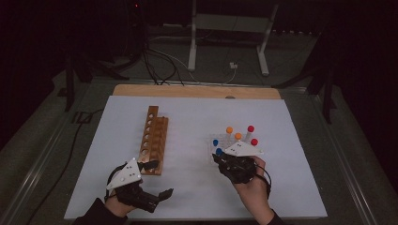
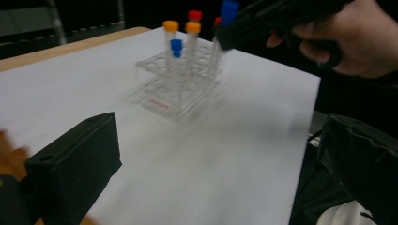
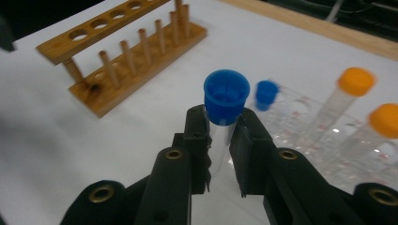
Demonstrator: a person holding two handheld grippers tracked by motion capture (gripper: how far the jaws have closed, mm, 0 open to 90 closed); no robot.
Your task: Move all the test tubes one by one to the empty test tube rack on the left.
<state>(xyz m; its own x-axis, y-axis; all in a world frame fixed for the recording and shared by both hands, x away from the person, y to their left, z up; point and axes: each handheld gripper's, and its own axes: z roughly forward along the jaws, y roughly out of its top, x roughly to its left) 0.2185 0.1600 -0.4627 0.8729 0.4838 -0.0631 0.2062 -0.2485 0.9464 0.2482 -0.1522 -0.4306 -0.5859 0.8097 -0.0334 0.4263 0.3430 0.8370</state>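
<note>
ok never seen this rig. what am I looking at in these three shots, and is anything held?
No robot arm here: a person holds a two-jaw gripper in each hand. The high view looks down on a white table. The other two pictures come from cameras riding on the grippers, looking along their black jaws.

On the table lie a wooden tube rack and a clear plastic rack holding tubes with orange, red and blue caps.

The right gripper is shut on a blue-capped tube, just below its cap. The left gripper is open with nothing between its jaws, near the wooden rack's closer end.
</note>
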